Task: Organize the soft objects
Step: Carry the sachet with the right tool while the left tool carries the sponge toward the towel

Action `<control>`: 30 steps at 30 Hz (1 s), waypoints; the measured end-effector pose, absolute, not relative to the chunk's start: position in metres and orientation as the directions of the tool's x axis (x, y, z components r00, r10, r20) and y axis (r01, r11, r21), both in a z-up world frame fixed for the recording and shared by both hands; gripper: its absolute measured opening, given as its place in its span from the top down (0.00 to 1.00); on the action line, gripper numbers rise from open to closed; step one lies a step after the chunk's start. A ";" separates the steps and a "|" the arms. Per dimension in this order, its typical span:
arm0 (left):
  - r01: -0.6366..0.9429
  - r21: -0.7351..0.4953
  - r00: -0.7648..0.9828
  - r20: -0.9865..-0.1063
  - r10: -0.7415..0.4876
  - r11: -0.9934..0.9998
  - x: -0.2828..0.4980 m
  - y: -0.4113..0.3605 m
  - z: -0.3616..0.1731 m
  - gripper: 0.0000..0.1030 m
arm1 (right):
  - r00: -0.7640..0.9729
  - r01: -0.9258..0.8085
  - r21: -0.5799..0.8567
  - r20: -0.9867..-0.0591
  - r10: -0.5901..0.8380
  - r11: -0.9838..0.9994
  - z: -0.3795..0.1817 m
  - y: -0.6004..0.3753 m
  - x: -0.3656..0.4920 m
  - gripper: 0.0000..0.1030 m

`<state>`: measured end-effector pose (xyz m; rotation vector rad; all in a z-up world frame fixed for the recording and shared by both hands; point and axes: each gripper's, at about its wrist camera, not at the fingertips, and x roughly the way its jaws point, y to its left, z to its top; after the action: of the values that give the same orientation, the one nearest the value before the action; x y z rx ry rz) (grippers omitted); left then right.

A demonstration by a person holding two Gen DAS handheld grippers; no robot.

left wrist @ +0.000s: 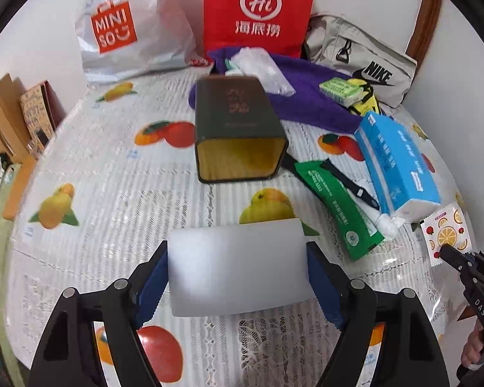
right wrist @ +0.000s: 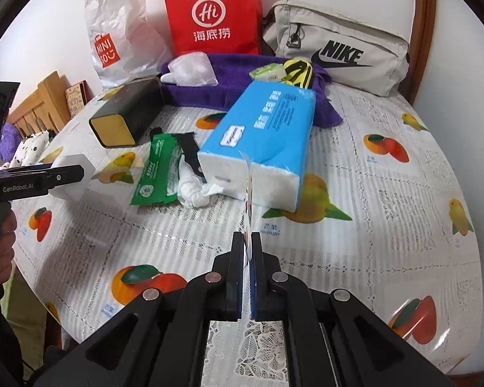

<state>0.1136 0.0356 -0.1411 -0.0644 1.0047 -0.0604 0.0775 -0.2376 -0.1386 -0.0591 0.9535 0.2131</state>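
My left gripper (left wrist: 237, 247) is shut on a white foam block (left wrist: 238, 277), its blue pads pressing both sides, and holds it above the fruit-print tablecloth. The right wrist view shows the same block (right wrist: 70, 163) at the left gripper's (right wrist: 80, 173) tip. My right gripper (right wrist: 248, 240) is shut on a thin fruit-print sachet (right wrist: 249, 193), seen edge-on there and face-on as the sachet (left wrist: 446, 229) in the left wrist view, at the right gripper (left wrist: 448, 253). A dark green tin (left wrist: 238, 129) lies on its side ahead, its open end towards me.
A blue tissue pack (right wrist: 261, 135), a green wipes packet (right wrist: 155, 171) and a crumpled white tissue (right wrist: 193, 193) lie mid-table. Behind are a purple towel (left wrist: 306, 96), a red paper bag (left wrist: 258, 13), a white Miniso bag (left wrist: 126, 29) and a grey Nike bag (right wrist: 338, 48). Wooden furniture stands left.
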 end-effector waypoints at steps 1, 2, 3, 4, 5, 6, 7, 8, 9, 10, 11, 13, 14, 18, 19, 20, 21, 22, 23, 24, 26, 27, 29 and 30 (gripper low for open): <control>0.020 -0.083 0.537 -0.840 -0.081 0.996 0.113 0.036 -0.138 0.23 | 0.564 -0.209 0.045 -0.811 0.157 0.977 -0.136 -0.238 0.077 0.97; 0.018 -0.088 0.541 -0.837 -0.083 0.996 0.113 0.037 -0.133 0.23 | 0.569 -0.208 0.044 -0.807 0.157 0.977 -0.132 -0.238 0.078 0.97; 0.015 -0.095 0.545 -0.834 -0.088 0.995 0.112 0.038 -0.129 0.23 | 0.575 -0.207 0.047 -0.803 0.160 0.977 -0.128 -0.238 0.078 0.97; 0.014 -0.104 0.549 -0.830 -0.095 0.994 0.112 0.039 -0.124 0.23 | 0.578 -0.208 0.049 -0.800 0.163 0.977 -0.125 -0.239 0.079 0.97; 0.016 -0.111 0.555 -0.826 -0.101 0.994 0.111 0.039 -0.119 0.23 | 0.582 -0.206 0.049 -0.797 0.163 0.977 -0.120 -0.239 0.079 0.97; 0.018 -0.111 0.561 -0.822 -0.102 0.994 0.111 0.038 -0.115 0.23 | 0.590 -0.202 0.053 -0.790 0.165 0.978 -0.114 -0.240 0.079 0.97; 0.017 -0.106 0.569 -0.817 -0.097 0.994 0.112 0.037 -0.110 0.23 | 0.595 -0.204 0.059 -0.785 0.171 0.977 -0.111 -0.241 0.079 0.97; 0.018 -0.104 0.575 -0.812 -0.095 0.994 0.112 0.036 -0.106 0.23 | 0.599 -0.207 0.060 -0.782 0.175 0.976 -0.106 -0.241 0.080 0.97; 0.021 -0.105 0.581 -0.808 -0.098 0.994 0.113 0.035 -0.101 0.23 | 0.606 -0.205 0.055 -0.777 0.171 0.977 -0.102 -0.241 0.081 0.97; 0.021 -0.107 0.586 -0.804 -0.099 0.994 0.113 0.034 -0.097 0.23 | 0.613 -0.204 0.053 -0.771 0.169 0.978 -0.098 -0.242 0.081 0.97; 0.022 -0.108 0.593 -0.799 -0.100 0.994 0.114 0.034 -0.093 0.23 | 0.615 -0.207 0.052 -0.769 0.171 0.977 -0.094 -0.243 0.082 0.97; 0.022 -0.110 0.604 -0.791 -0.101 0.994 0.115 0.034 -0.086 0.23 | 0.623 -0.205 0.049 -0.764 0.169 0.978 -0.087 -0.243 0.084 0.97; 0.022 -0.112 0.608 -0.788 -0.102 0.994 0.116 0.033 -0.083 0.23 | 0.627 -0.207 0.047 -0.760 0.169 0.977 -0.083 -0.243 0.085 0.97; 0.025 -0.112 0.624 -0.775 -0.103 0.993 0.120 0.033 -0.071 0.23 | 0.640 -0.212 0.043 -0.749 0.172 0.976 -0.071 -0.241 0.090 0.97; 0.025 -0.113 0.626 -0.773 -0.103 0.993 0.123 0.033 -0.068 0.23 | 0.646 -0.210 0.043 -0.744 0.172 0.977 -0.068 -0.241 0.092 0.97; 0.024 -0.114 0.629 -0.771 -0.104 0.993 0.124 0.033 -0.067 0.23 | 0.653 -0.205 0.042 -0.738 0.168 0.978 -0.065 -0.241 0.094 0.97; 0.021 -0.116 0.630 -0.769 -0.103 0.993 0.125 0.034 -0.065 0.23 | 0.655 -0.209 0.042 -0.736 0.172 0.977 -0.062 -0.240 0.097 0.97; 0.020 -0.118 0.633 -0.767 -0.104 0.993 0.128 0.035 -0.062 0.23 | 0.657 -0.213 0.042 -0.734 0.175 0.976 -0.059 -0.240 0.100 0.97; 0.019 -0.119 0.636 -0.765 -0.104 0.993 0.129 0.035 -0.060 0.23 | 0.663 -0.210 0.041 -0.729 0.173 0.977 -0.056 -0.240 0.102 0.97; 0.018 -0.118 0.639 -0.762 -0.102 0.993 0.131 0.036 -0.057 0.23 | 0.668 -0.208 0.041 -0.724 0.173 0.977 -0.053 -0.240 0.106 0.97; 0.016 -0.116 0.647 -0.756 -0.098 0.993 0.136 0.037 -0.052 0.23 | 0.674 -0.208 0.043 -0.718 0.175 0.977 -0.049 -0.239 0.112 0.97; 0.015 -0.114 0.651 -0.753 -0.096 0.993 0.139 0.039 -0.049 0.23 | 0.679 -0.207 0.044 -0.713 0.175 0.977 -0.046 -0.238 0.114 0.97; 0.010 -0.113 0.656 -0.749 -0.092 0.994 0.144 0.040 -0.046 0.23 | 0.687 -0.209 0.041 -0.705 0.177 0.977 -0.041 -0.237 0.123 0.97; 0.008 -0.114 0.657 -0.748 -0.091 0.993 0.147 0.041 -0.045 0.23 | 0.689 -0.209 0.040 -0.703 0.176 0.977 -0.040 -0.236 0.125 0.97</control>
<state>0.1466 0.0414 -0.0447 -0.1038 0.8523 -0.0561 0.1252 -0.2356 -0.0396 -0.0443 0.7815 0.2156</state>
